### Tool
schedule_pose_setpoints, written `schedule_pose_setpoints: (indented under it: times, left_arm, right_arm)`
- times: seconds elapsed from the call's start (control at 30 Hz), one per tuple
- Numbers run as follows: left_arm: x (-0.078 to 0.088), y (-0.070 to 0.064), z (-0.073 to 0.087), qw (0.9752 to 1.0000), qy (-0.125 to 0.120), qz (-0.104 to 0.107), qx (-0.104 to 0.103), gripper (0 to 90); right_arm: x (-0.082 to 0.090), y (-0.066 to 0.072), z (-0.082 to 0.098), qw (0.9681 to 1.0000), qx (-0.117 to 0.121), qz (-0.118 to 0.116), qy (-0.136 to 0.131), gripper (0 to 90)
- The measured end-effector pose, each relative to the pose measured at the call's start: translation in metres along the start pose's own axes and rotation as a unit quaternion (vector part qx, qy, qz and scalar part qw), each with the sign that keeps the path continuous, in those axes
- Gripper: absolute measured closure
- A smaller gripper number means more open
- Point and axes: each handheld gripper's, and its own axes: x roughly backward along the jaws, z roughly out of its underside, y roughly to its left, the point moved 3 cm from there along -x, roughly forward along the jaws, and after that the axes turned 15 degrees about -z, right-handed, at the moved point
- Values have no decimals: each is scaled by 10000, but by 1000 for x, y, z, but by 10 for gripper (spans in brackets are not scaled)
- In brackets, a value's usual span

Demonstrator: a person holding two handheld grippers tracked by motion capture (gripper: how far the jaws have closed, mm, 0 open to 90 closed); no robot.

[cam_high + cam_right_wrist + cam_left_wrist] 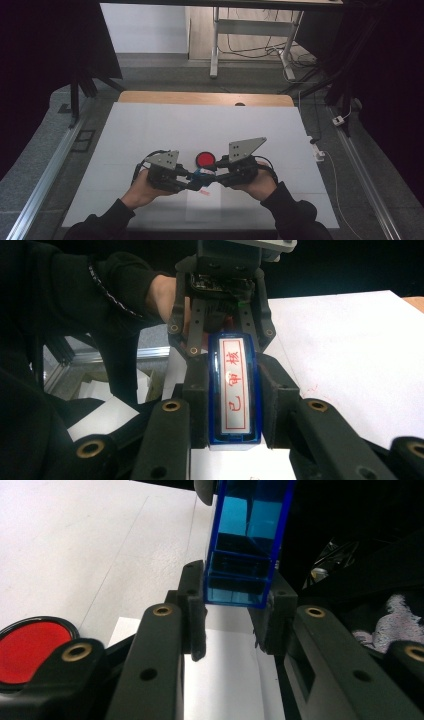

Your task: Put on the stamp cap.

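Observation:
A clear blue stamp (202, 174) with a white label in red characters (235, 385) hangs just above the table between both grippers. My left gripper (192, 178) is shut on one end of it; in the left gripper view the pads clamp the blue body (240, 575). My right gripper (214, 175) is shut on the other end, its jaws pressing both long sides of the stamp. The left gripper (220, 332) faces the right gripper, with a hand (160, 295) behind it. A round red ink pad (204, 159) lies just beyond the stamp.
A white sheet of paper (205, 205) lies under the grippers on the white table top (150, 130). A small red mark (204, 191) shows on the paper. The table's wooden far edge (205, 98) faces a desk frame and floor cables.

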Motion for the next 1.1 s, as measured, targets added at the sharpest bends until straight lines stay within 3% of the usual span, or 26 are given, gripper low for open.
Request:
schedule_pose_setpoints:
  times: [0.1,0.13,0.57,0.73,0.83,1.1]
  left_arm:
    - [0,0,0,9999,13,-112,3,670]
    - [0,0,0,9999,44,-162,3,659]
    - [1,0,3,9972,356,-624,186,475]
    - [4,-1,4,9952,433,-822,307,404]
    - [7,-1,6,9934,511,-985,290,367]
    - [15,0,10,9883,657,-1292,485,266]
  right_arm:
    - [1,0,-1,9999,43,73,130,703]
    - [0,0,-1,9999,29,122,42,703]
    - [1,0,-1,9995,22,297,131,703]
    - [1,0,-1,9993,7,339,145,702]
    - [2,0,-1,9992,3,363,140,703]
    - [4,0,-1,9989,-28,434,159,702]
